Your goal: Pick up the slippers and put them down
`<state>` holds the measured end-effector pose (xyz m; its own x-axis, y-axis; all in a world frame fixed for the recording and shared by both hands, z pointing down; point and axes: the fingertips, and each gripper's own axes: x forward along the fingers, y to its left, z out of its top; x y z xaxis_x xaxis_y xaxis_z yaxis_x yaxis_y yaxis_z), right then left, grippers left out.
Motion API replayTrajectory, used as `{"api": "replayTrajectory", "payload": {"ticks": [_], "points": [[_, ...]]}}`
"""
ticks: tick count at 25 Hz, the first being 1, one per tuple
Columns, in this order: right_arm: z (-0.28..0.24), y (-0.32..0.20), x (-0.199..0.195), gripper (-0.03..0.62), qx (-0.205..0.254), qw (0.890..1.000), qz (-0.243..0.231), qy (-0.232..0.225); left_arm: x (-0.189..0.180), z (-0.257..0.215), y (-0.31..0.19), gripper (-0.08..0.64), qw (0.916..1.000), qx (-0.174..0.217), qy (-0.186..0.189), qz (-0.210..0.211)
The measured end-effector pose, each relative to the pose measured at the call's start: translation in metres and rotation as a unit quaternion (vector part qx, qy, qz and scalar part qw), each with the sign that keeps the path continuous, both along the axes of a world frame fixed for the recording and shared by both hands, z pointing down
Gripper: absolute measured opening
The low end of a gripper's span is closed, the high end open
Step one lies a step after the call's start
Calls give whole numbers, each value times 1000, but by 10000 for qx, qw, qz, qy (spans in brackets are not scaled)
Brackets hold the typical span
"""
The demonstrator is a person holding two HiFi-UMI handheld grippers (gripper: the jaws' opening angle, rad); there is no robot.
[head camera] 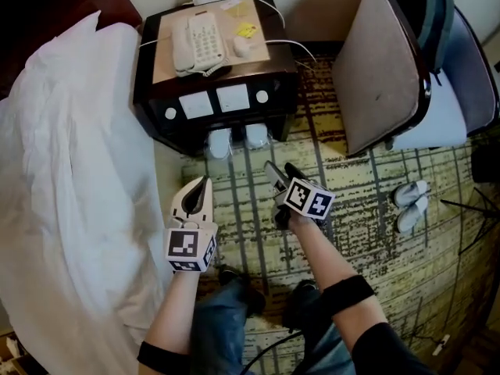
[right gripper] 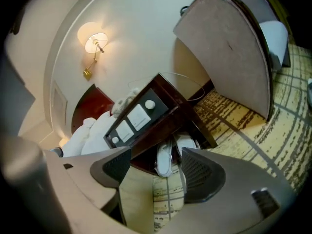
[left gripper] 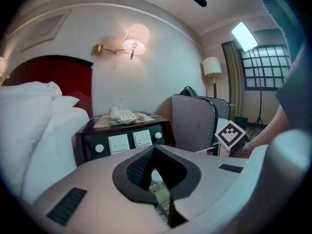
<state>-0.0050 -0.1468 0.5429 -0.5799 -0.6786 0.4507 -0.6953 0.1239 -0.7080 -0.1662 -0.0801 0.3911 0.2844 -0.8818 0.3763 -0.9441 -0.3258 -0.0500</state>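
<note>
A pair of white slippers (head camera: pixel 219 142) lies on the floor, tucked partly under the front of the dark nightstand (head camera: pixel 160 92). My left gripper (head camera: pixel 205 181) is shut and empty, a short way in front of the left slipper. My right gripper (head camera: pixel 278 170) is open with nothing between its fingers, just right of and in front of the right slipper (head camera: pixel 255 135). In the right gripper view the pair (right gripper: pixel 164 161) shows beyond the spread jaws of that gripper (right gripper: pixel 156 153). In the left gripper view the jaws of the left gripper (left gripper: pixel 155 151) meet, with the nightstand (left gripper: pixel 87 143) ahead.
A second white pair of slippers (head camera: pixel 410 202) lies on the patterned carpet (head camera: pixel 351 209) at the right. A bed with a white duvet (head camera: pixel 70 170) fills the left. An armchair (head camera: pixel 383 69) stands right of the nightstand. A phone (head camera: pixel 197 44) and cables are on top of the nightstand.
</note>
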Motion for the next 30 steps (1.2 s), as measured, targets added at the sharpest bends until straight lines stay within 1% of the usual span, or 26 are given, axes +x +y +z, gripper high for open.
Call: {"api": "replayTrajectory", "payload": {"ticks": [3,6,8,12,15,19,22,24,27,29,30], "points": [[62,-19,-12,350,-169,9993,161,-297,-6,49,-23,2,9999,56,-91,133],[115,-38,-25,351,-309,9959,353,-774,-10,93,-43,2,9997,107,-114,210],[146,-48,-32,351,-387,9924,477,-1065,-12,115,-52,2,9995,139,-140,257],[201,-68,-43,351,-559,9859,752,-1388,-13,145,-69,2,9989,232,-218,342],[232,-79,-46,351,-728,9786,1042,-1615,-10,155,-74,2,9983,323,-221,425],[261,-100,-47,351,-856,9638,1436,-2080,-7,154,-78,2,9969,456,-268,590],[275,-112,-51,352,-925,9546,1667,-2288,-13,152,-81,2,9972,525,-229,483],[285,-116,-56,352,-1006,9476,1829,-2417,-11,153,-80,2,9976,465,-174,486],[295,-125,-58,353,-1065,9431,1980,-2449,-6,151,-83,2,9971,455,-158,591],[296,-131,-61,349,-1002,9382,2042,-2607,-4,150,-84,2,9970,473,-121,596],[294,-134,-64,333,-950,9364,2026,-2704,-2,150,-83,2,9968,471,-148,630]]}}
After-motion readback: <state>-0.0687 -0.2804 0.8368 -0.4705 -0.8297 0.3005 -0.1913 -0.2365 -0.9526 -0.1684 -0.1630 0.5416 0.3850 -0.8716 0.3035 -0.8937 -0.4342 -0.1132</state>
